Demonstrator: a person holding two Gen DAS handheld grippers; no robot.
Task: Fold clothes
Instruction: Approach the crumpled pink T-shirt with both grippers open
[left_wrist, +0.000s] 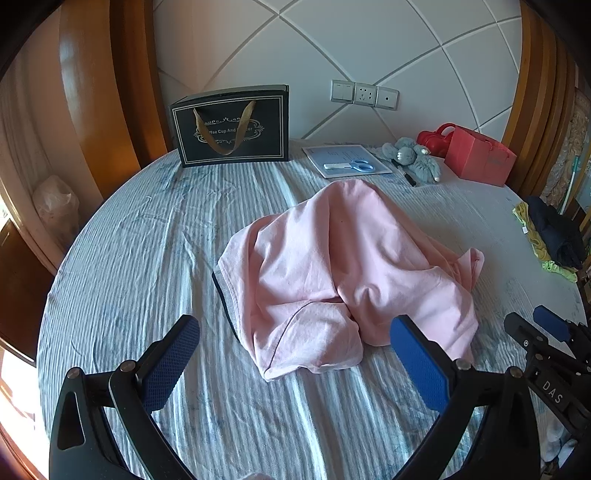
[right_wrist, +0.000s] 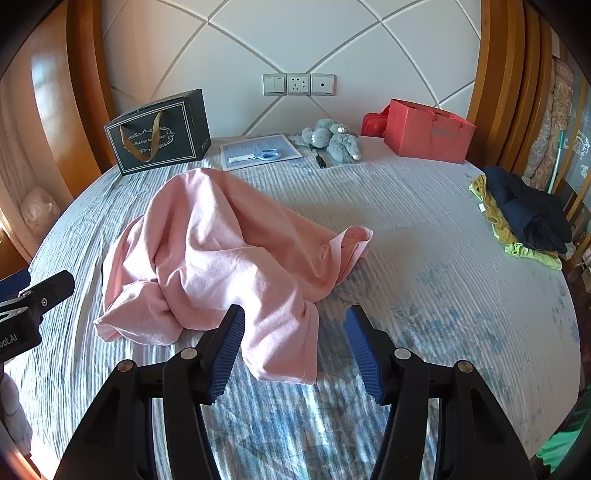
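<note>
Blue-striped bed (right_wrist: 424, 258) carries a crumpled pink garment (right_wrist: 221, 251) mid-sheet; along the headboard side sit a black gift bag (right_wrist: 159, 133), paper with scissors (right_wrist: 258, 151), grey plush (right_wrist: 332, 142), red bag (right_wrist: 428, 131); folded clothes (right_wrist: 524, 214) at right edge.

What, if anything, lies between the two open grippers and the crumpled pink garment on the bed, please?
Nothing visible does. The left gripper and right gripper are both open at the near edge of the pink garment, with only bare striped bedspread around. The scissors and plush toy lie beyond it.
</note>
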